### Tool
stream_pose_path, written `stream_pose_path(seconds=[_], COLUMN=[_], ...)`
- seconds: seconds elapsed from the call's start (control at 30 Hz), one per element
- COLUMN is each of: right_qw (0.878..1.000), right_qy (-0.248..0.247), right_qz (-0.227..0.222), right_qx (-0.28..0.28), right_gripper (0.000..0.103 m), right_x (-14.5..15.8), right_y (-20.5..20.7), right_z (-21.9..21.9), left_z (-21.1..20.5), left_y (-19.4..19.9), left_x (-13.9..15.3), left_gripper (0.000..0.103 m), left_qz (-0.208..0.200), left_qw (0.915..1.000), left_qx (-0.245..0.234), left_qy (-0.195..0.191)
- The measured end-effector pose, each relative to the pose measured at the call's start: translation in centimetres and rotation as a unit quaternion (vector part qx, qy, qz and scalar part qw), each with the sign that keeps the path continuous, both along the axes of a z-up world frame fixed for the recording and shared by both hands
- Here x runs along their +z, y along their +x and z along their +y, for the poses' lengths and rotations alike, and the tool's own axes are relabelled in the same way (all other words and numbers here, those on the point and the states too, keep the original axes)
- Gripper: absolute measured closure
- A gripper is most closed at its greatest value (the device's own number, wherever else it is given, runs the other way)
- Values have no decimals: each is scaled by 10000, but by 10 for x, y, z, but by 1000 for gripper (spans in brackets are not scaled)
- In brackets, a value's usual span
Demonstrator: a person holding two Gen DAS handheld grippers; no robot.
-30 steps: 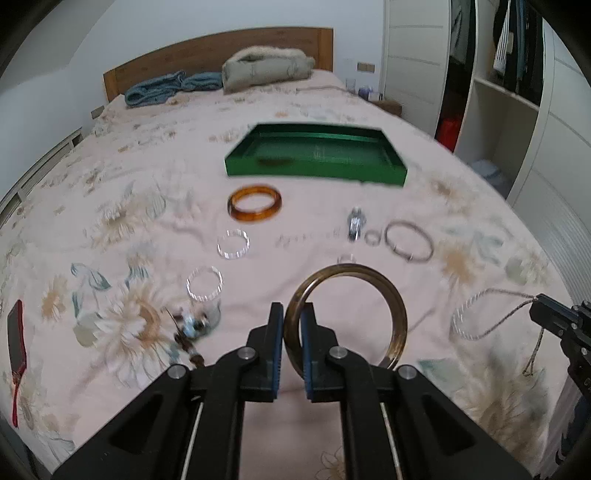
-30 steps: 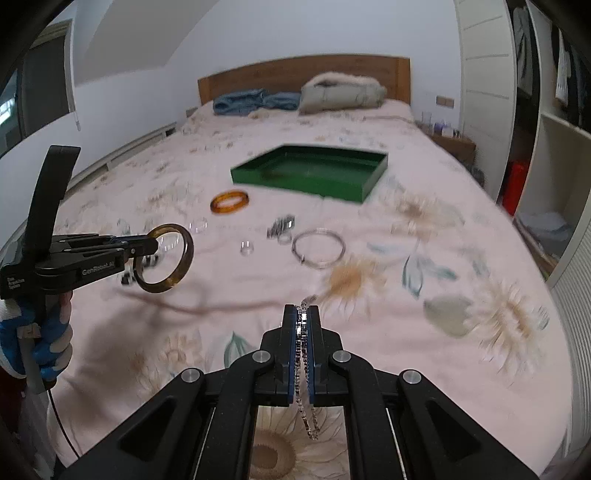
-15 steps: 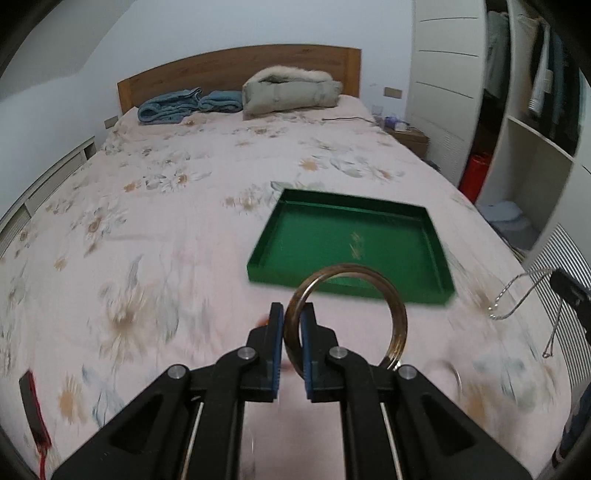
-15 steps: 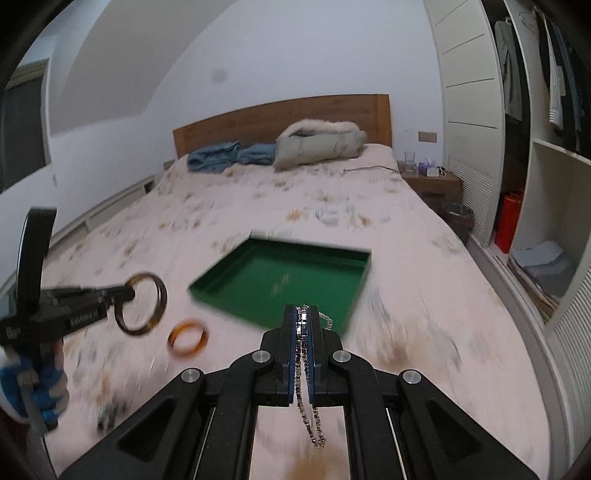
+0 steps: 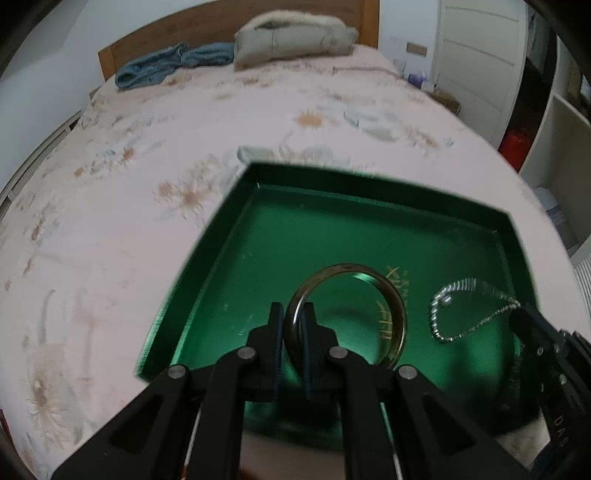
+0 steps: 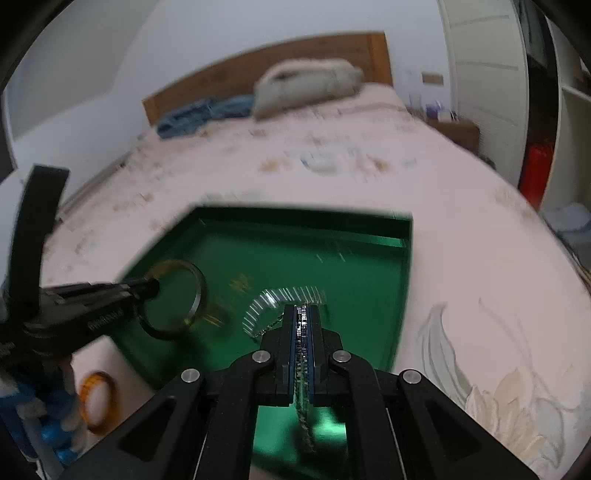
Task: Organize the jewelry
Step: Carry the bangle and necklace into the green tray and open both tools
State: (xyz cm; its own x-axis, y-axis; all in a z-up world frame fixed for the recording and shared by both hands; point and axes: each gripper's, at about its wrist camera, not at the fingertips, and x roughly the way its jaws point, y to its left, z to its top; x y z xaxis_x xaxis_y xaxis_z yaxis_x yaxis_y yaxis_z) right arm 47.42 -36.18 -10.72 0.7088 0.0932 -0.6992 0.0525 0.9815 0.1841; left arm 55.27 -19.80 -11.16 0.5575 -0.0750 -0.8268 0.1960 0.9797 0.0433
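— Where were the two grippers?

— Both hung over the green tray [image 5: 207,258] on the floral bedspread [image 5: 92,229]. The left gripper [image 5: 291,314] was clamped on the near rim of a dark translucent bangle [image 5: 391,295], which stood upright above the tray's middle. The right gripper [image 6: 303,314] was closed on a silver chain [image 6: 280,295]; a loop of it arched out past the fingertips toward the far side, and a tail dangled down on the near side.

— Any room around them?

— The tray floor looked bare under both pieces, its far wall and left wall well apart from the bangle. The chain loop sat just right of the bangle, not touching it. An amber bangle [image 6: 98,400] lay on the bedspread outside the tray's near-left corner, blurred.

— And beyond the tray?

— Open bedspread ran to the wooden headboard [image 5: 221,26].
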Motion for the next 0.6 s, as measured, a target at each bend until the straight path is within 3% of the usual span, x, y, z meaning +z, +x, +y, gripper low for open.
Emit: stream_pose_path(seconds=[0.13, 0.2, 0.27, 0.3, 0.33, 0.47, 0.6], right_qw=[9999, 9998, 9998, 9997, 9997, 9995, 9982], right_qy=[-21, -80, -111, -193, -235, -278, -312], right_qz=[118, 159, 164, 129, 67, -152, -493], right_qx=[-4, 24, 62, 40, 36, 28, 112], right_gripper=[98, 93, 73, 54, 50, 50, 50], right_x=[-14, -13, -8, -2, 4, 38, 80], right_y=[-2, -2, -3, -6, -11, -37, -84], right_z=[-4, -2, 0, 2, 2, 2, 8], left_z=[0, 1, 3, 4, 8, 29, 68], left_y=[7, 9, 11, 11, 10, -6, -58], left_x=[-16, -17, -16, -14, -9, 24, 84], left_gripper=[95, 94, 93, 93, 93, 92, 92], left_qz=[123, 118, 161, 188, 193, 10, -663], left_qw=[9998, 9998, 9998, 9998, 9998, 9996, 9974], left_qx=[93, 125, 106, 80, 48, 45, 26], left_qy=[89, 100, 98, 62, -11, -262, -281])
